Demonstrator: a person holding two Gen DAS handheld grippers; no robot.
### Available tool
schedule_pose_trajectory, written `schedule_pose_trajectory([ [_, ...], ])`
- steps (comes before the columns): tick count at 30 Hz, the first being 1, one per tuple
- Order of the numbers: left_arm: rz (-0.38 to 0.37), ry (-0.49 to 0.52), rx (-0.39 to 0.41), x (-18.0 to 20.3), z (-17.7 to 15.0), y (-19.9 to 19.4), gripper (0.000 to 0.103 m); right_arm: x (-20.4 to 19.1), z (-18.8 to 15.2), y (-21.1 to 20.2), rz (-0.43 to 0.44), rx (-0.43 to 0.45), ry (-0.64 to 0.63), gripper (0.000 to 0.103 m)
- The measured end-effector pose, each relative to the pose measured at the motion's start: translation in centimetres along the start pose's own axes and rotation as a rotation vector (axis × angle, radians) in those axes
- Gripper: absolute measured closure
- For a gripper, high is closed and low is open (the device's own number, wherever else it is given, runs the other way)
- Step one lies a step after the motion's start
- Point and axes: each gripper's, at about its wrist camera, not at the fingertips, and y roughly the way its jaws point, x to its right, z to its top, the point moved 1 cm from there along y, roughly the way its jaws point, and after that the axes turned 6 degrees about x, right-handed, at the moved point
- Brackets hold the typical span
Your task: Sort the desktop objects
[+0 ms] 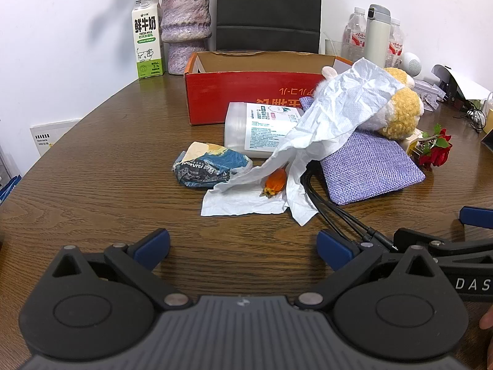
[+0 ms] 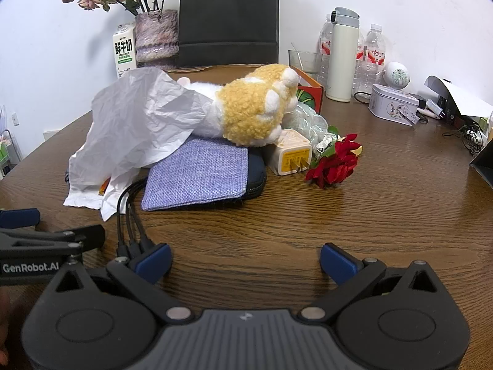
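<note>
Clutter on the brown wood-grain table (image 1: 92,185), located relative to the open red cardboard box (image 1: 246,92). Directly in front of the box lay a translucent white plastic canister with a printed label (image 1: 258,129), on its side; nearer the cameras than that sat a crumpled blue-and-cream snack wrapper (image 1: 209,166) and a small orange fruit (image 1: 274,183) resting on a creased white tissue sheet (image 1: 323,123). The tissue draped from a yellow-and-white curly plush toy (image 2: 255,108), which lay on a lilac woven fabric pouch (image 2: 197,175) to the right of the box; black cables (image 2: 129,212) ran out from under the pouch toward the cameras. A cream plug adapter (image 2: 291,154) and a red artificial rose (image 2: 336,163) lay further right. The left tool (image 1: 243,249) and right tool (image 2: 245,260) both stood released, jaws wide apart and empty, low over bare table in front of the pile. The tissue was judged very light and limp, best pinched at a free edge; the plush soft and compressible, graspable across the body; the canister probably rigid and smooth, likely to roll; the fruit probably easily bruised.
</note>
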Motion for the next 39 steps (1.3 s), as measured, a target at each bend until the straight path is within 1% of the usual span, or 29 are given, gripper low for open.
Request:
schedule_pose_trajectory([
  [36, -0.005, 0.001, 0.000, -0.04, 0.02, 0.00, 0.000, -0.01, -0.06, 0.02, -0.005, -0.001, 0.002, 0.000],
  [39, -0.012, 0.009, 0.001, 0.10, 0.04, 0.00, 0.000, 0.14, -0.20, -0.20, 0.008, -0.001, -0.007, 0.000],
])
